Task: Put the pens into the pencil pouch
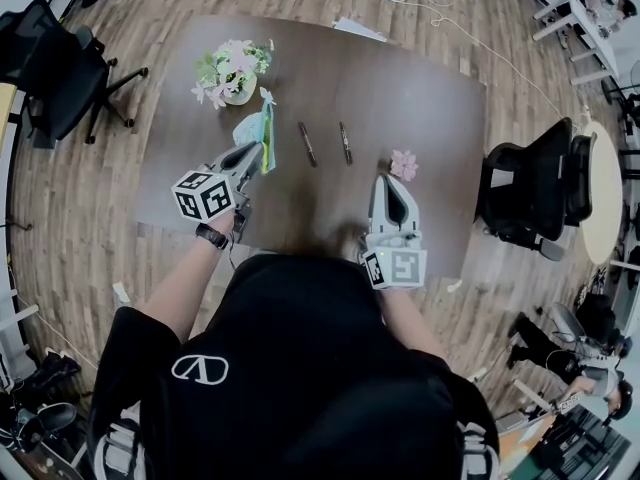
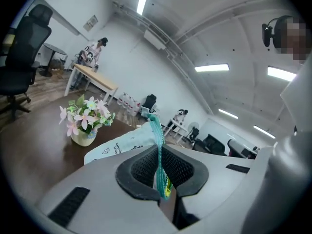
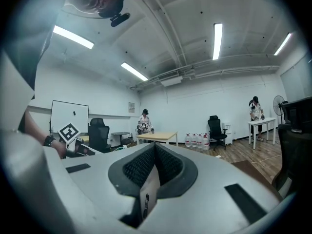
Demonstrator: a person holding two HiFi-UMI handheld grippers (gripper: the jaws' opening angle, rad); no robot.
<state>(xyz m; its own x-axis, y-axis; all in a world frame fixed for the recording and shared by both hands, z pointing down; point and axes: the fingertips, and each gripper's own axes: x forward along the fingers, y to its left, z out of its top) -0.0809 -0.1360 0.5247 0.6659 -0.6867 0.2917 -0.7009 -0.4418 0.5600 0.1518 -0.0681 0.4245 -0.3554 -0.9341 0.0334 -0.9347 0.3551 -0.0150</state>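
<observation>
A dark tabletop (image 1: 430, 98) fills the middle of the frame, with a pot of flowers (image 1: 232, 71) at its upper left, two dark pens (image 1: 307, 143) (image 1: 345, 142) lying side by side but apart near its centre, and a small pink flower (image 1: 403, 164) just right of them. At centre left, the left hand-held gripper (image 1: 254, 152) is clamped on a pale teal pencil pouch (image 1: 256, 128), which stands on end beside the pens. The right hand-held gripper (image 1: 391, 180), jaws together, points at the pink flower from the tabletop's near edge, and black office chairs (image 1: 50, 68) (image 1: 535, 183) stand at both sides.

Head view steeply down — gripper views near-level; left shares table (image 1: 420, 98).
</observation>
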